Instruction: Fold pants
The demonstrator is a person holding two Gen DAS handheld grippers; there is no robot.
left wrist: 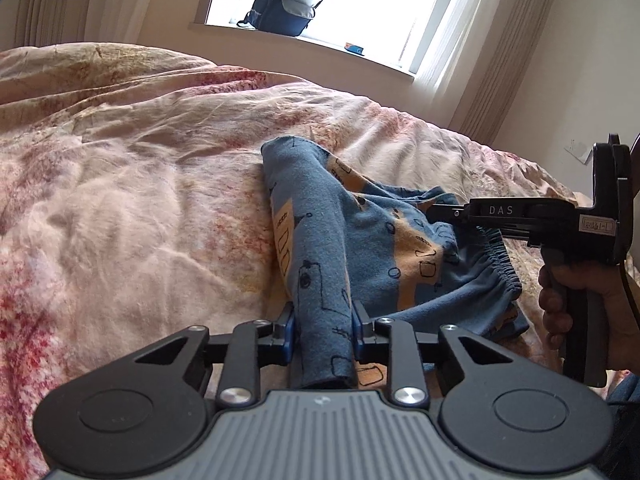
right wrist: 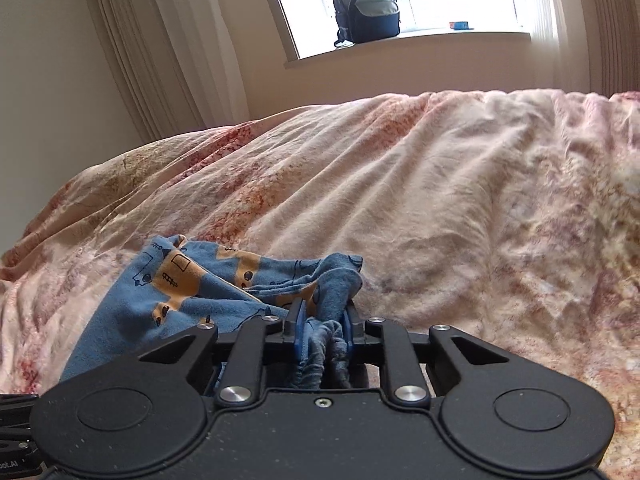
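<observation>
Bed carries pants. Your left tongs pinch leg end; right tongs pinch waistband. Long axis runs between them.

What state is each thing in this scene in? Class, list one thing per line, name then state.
Pants: crumpled on the bed, gripped at two places.
Left tongs: shut on a pant leg.
Right tongs: shut on the elastic waistband.
Bedspread: wrinkled.
Backpack: unzipped, upright on the windowsill.
Curtains: drawn aside.
</observation>
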